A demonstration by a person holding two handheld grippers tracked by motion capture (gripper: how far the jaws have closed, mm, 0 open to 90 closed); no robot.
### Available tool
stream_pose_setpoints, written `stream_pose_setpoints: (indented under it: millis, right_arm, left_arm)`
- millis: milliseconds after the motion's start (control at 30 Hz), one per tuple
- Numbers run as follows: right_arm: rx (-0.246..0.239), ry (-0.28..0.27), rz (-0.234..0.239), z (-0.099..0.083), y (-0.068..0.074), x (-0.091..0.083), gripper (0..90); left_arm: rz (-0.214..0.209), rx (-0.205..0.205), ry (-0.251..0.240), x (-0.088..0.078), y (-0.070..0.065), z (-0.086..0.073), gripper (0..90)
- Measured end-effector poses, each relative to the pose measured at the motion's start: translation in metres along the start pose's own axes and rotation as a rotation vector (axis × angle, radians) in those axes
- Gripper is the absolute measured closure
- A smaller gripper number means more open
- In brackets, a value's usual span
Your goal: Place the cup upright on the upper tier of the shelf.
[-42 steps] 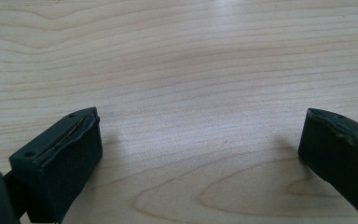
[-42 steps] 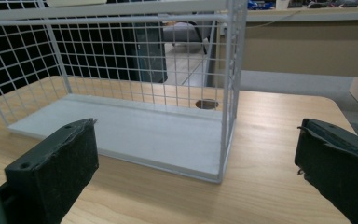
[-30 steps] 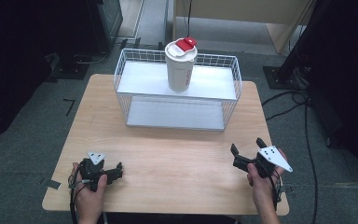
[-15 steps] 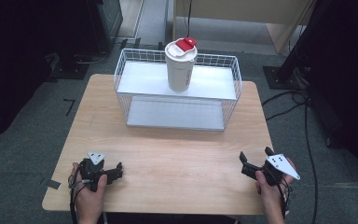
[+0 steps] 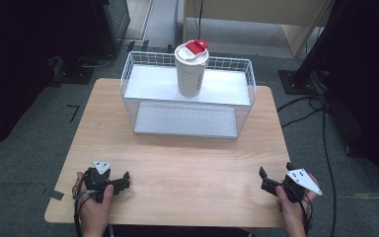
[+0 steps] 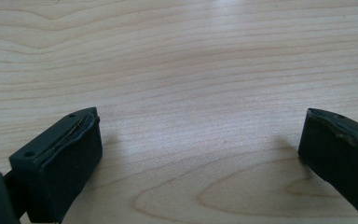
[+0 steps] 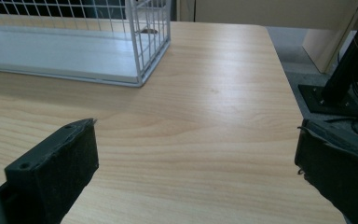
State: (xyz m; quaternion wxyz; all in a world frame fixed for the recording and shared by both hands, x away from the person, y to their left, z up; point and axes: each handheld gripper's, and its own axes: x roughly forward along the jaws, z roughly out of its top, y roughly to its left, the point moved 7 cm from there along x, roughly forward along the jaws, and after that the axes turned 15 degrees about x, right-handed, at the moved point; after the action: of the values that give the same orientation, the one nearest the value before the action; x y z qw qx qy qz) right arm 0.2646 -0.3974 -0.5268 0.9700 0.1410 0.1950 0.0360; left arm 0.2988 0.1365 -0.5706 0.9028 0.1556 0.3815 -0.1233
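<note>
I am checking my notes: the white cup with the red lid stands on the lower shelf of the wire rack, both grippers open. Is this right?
Not quite. In the high view the cup stands on the upper shelf of the wire rack, not the lower. Both the left gripper and the right gripper are open.

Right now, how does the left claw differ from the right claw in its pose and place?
The left claw sits near the table's front left corner and points right across the wood; the right claw sits near the front right corner and points left. The left claw's view looks down at bare wood; the right claw's view reaches the white wire rack. Both are open, holding nothing.
</note>
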Motion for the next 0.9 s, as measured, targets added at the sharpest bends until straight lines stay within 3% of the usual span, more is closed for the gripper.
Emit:
stream_pose_setpoints:
  millis: [100, 167, 267, 300, 433, 700, 767, 900]
  right_arm:
    - [0.006, 0.023, -0.024, -0.005, -0.006, 0.0, 0.0]
    - [0.021, 0.067, -0.062, -0.012, -0.016, 0.003, 0.0]
    - [0.032, 0.096, -0.074, -0.017, -0.021, 0.005, 0.0]
    - [0.037, 0.132, -0.086, -0.022, -0.024, 0.006, 0.0]
    - [0.034, 0.145, -0.089, -0.023, -0.024, 0.007, 0.0]
    - [-0.006, 0.235, -0.102, -0.03, -0.022, 0.009, 0.0]
    - [-0.026, 0.278, -0.123, -0.034, -0.023, 0.01, 0.0]
    - [-0.026, 0.312, -0.145, -0.036, -0.025, 0.012, 0.0]
  left_arm:
    - [0.0, 0.0, 0.0, 0.0, 0.0, 0.0, 0.0]
    - [0.0, 0.0, 0.0, 0.0, 0.0, 0.0, 0.0]
    - [0.0, 0.0, 0.0, 0.0, 0.0, 0.0, 0.0]
    - [0.0, 0.0, 0.0, 0.0, 0.0, 0.0, 0.0]
    - [0.0, 0.0, 0.0, 0.0, 0.0, 0.0, 0.0]
    - [0.0, 0.0, 0.0, 0.0, 0.0, 0.0, 0.0]
    - [0.0, 0.0, 0.0, 0.0, 0.0, 0.0, 0.0]
    - [0.0, 0.0, 0.0, 0.0, 0.0, 0.0, 0.0]
